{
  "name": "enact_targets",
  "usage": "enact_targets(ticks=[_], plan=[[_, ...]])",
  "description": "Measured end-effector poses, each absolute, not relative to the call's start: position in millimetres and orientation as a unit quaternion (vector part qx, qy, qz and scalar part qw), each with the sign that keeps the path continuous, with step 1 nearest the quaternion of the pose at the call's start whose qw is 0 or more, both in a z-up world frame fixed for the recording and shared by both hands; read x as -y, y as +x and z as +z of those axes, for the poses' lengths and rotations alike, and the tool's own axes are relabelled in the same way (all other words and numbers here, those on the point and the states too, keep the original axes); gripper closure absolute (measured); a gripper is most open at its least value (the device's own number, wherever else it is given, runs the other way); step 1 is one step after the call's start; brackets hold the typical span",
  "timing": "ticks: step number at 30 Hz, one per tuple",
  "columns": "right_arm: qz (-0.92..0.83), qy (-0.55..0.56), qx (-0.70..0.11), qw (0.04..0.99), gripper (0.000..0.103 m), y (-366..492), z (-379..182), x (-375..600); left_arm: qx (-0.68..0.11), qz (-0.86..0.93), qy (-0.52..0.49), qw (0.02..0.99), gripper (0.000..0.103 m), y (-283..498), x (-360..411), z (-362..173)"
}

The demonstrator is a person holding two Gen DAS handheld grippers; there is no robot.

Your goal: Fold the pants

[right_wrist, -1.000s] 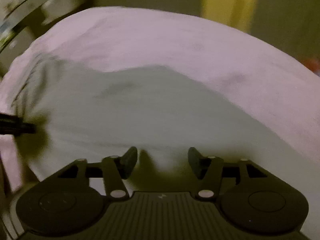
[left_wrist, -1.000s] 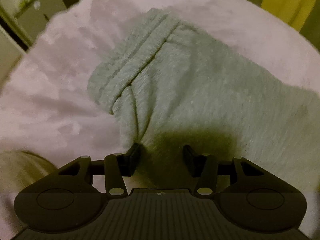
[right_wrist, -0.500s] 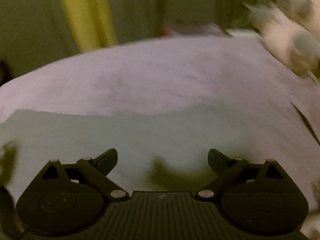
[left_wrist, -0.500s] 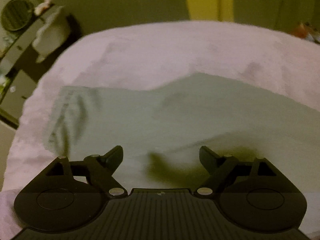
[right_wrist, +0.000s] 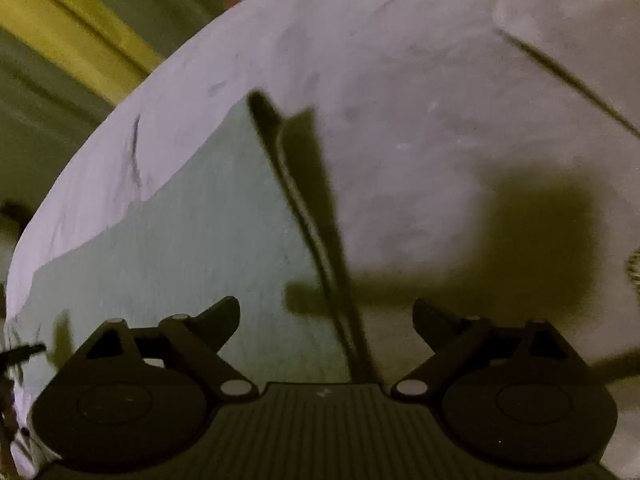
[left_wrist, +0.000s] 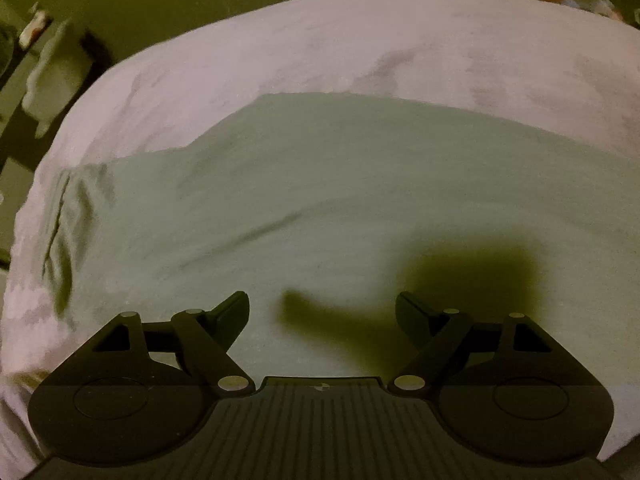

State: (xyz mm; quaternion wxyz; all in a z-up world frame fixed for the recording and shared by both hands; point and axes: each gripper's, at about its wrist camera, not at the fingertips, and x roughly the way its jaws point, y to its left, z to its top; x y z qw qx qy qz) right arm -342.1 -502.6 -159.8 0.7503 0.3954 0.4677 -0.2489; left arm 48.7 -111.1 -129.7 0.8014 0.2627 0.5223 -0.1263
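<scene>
Right wrist view: we see the pants (right_wrist: 192, 248) flat on the bed (right_wrist: 420, 80), long axis running left, their end edge under the right gripper (right_wrist: 326, 312); left gripper (left_wrist: 322, 308) over mid-leg; both just spread wide, holding nothing.

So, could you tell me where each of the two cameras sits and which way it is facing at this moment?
Left wrist: sits on the left gripper, looking steeply down along its open fingers at the grey pants on the pink blanket; only the gripper shows.
Right wrist: sits on the right gripper, also angled down, over the pants' edge; its open fingers show, nothing between them.
Shared: both see the pants and the blanket.
</scene>
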Motion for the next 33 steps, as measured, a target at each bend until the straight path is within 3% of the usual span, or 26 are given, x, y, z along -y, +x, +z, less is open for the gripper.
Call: enact_targets(ticks=[7,9,12,14,21,25,33], plan=[[-0.216,0.391,-0.481,0.755,0.022,-319,-186,497,-0.548,-0.139,0.280,0.776,0.017,35,136,-145],[-0.205,0.385,-0.477,0.763,0.050,-314,-188,493,-0.558,-0.142,0.283,0.767,0.017,32,140,-151],[-0.201,0.372,-0.484,0.766,0.070,-308,-191,489,-0.552,-0.149,0.299,0.764,0.017,23,148,-154],[-0.178,0.415,-0.466,0.761,0.079,-317,-192,497,-0.549,-0.150,0.310,0.762,0.016,19,151,-156],[-0.147,0.490,-0.447,0.734,0.070,-324,-217,517,-0.556,-0.146,0.321,0.752,0.015,16,157,-163],[-0.153,0.455,-0.450,0.753,0.086,-325,-204,503,-0.554,-0.145,0.329,0.751,0.015,18,158,-164],[-0.187,0.437,-0.446,0.759,0.089,-313,-195,485,-0.562,-0.145,0.326,0.746,0.014,21,157,-163]])
